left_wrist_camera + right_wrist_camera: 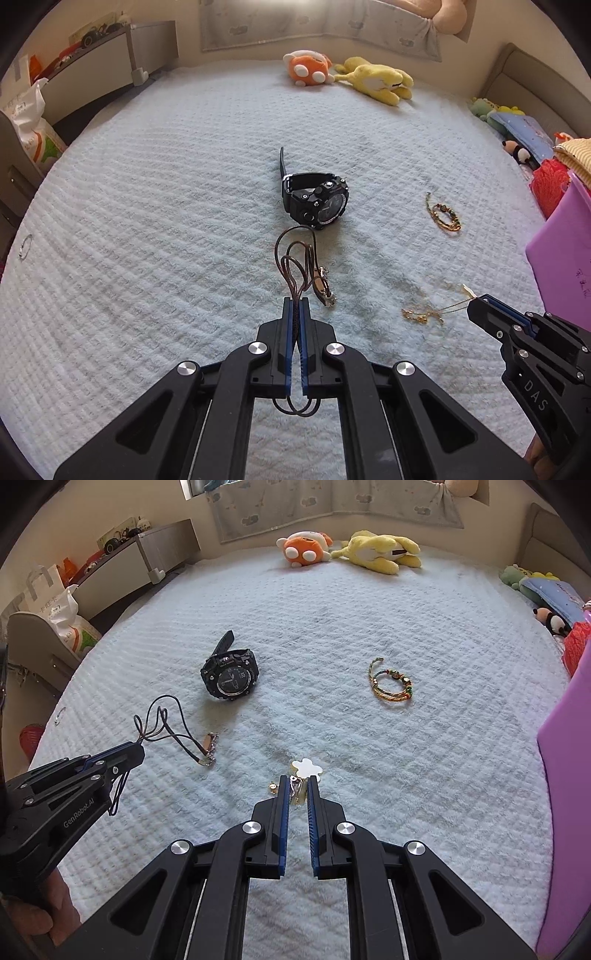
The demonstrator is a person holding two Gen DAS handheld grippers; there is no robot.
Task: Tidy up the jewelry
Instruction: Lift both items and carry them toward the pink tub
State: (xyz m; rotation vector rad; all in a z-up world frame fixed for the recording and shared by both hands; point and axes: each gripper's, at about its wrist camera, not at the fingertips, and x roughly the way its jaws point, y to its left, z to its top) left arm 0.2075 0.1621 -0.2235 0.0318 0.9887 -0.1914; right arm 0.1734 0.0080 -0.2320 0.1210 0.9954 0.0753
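Note:
My left gripper (296, 300) is shut on a brown cord necklace (295, 258); its loops and metal pendant (325, 291) trail onto the pale blue bedspread (147, 221). My right gripper (297, 778) is shut on a thin gold chain necklace (424, 314) with a white clover pendant (305, 768). A black watch (317, 201) lies at mid bed, also in the right wrist view (231, 679). A braided multicolour bracelet (391, 685) lies to its right. A small ring (25, 246) lies far left.
A purple box (565, 794) stands at the right edge. An orange plush (306, 68) and a yellow plush (376, 79) lie at the far side. More toys and a red item (546, 181) sit far right. A shelf and bags stand off the bed's left.

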